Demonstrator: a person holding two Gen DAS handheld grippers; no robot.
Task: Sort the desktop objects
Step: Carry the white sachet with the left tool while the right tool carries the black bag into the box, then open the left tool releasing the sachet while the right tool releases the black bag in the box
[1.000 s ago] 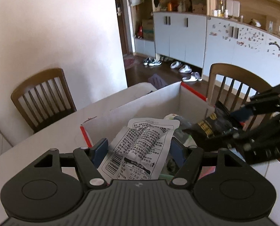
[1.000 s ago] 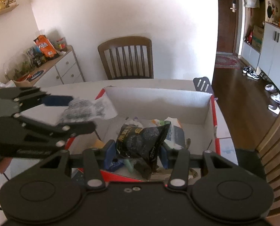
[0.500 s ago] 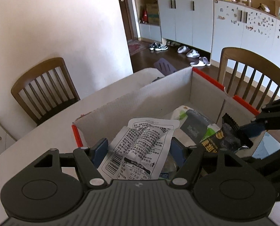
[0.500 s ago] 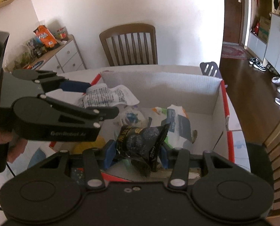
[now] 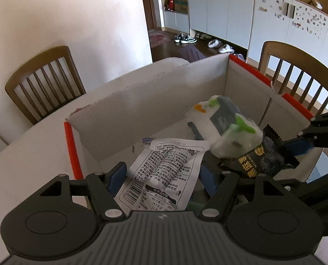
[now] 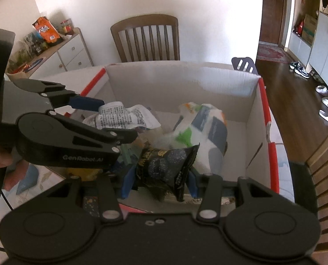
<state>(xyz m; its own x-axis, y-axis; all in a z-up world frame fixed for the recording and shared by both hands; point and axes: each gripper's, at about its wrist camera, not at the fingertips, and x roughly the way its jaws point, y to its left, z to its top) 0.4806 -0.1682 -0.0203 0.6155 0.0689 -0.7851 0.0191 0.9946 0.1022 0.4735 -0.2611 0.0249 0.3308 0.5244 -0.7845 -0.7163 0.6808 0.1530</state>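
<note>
**Two snack packets held over the box, neither let go yet**

The left gripper (image 5: 161, 176) is clamped on a white printed packet (image 5: 164, 176), which sticks out ahead of its fingers and hangs above the near part of the cardboard box (image 5: 141, 101). The right gripper (image 6: 159, 180) is pinched narrow on a black snack bag (image 6: 166, 167), held just inside the box's near edge. Each gripper sits close beside the other, both tilted down into the box.

Ahead of both grippers, already lying in the box, is a white pack with green and grey printing (image 6: 203, 130), and a few smaller items beneath the packets that are too hidden to name. So part of the sorting looks done. What is left, judging by this, is to release the two packets into the box. Little of the tabletop (image 5: 31, 154) around the box shows, so whether more things wait there cannot be told.
</note>
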